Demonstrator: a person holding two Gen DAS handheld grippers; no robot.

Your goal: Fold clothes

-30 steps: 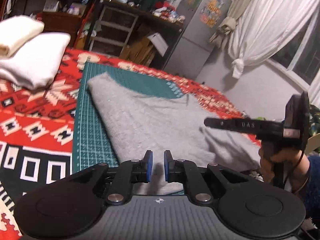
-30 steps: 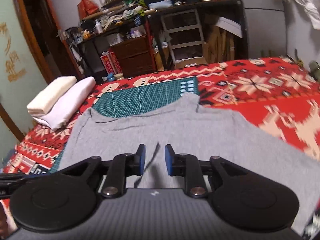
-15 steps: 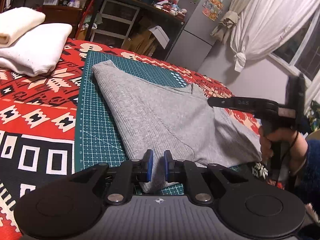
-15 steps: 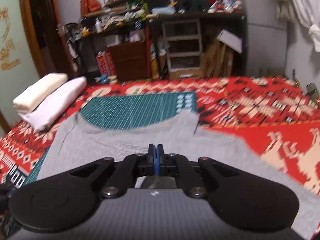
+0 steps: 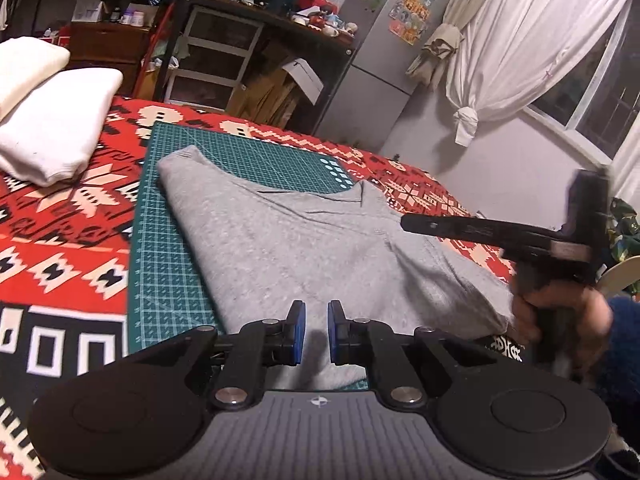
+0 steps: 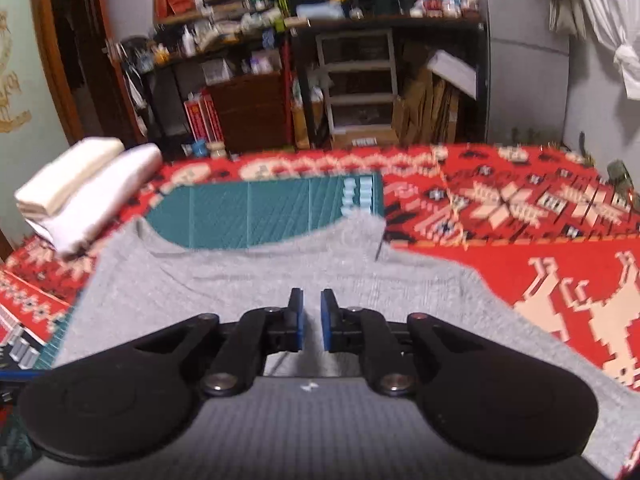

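A grey knit garment lies flat across a green cutting mat on a red patterned blanket. My left gripper hovers over its near hem with a narrow gap between the blue pads and nothing in it. In the left wrist view, a hand holds my right gripper over the garment's right side. In its own view the right gripper is above the grey garment. Its jaws are opening, a thin gap shows, and no cloth is between them. The mat shows beyond the neckline.
Folded white clothes are stacked at the far left of the bed, also seen as a white stack. The red blanket stretches to the right. Cluttered shelves, a fridge and curtains stand beyond the bed.
The right gripper's pads closed fully together half a second ago and have parted again to a narrow gap. The left gripper's gap is unchanged.
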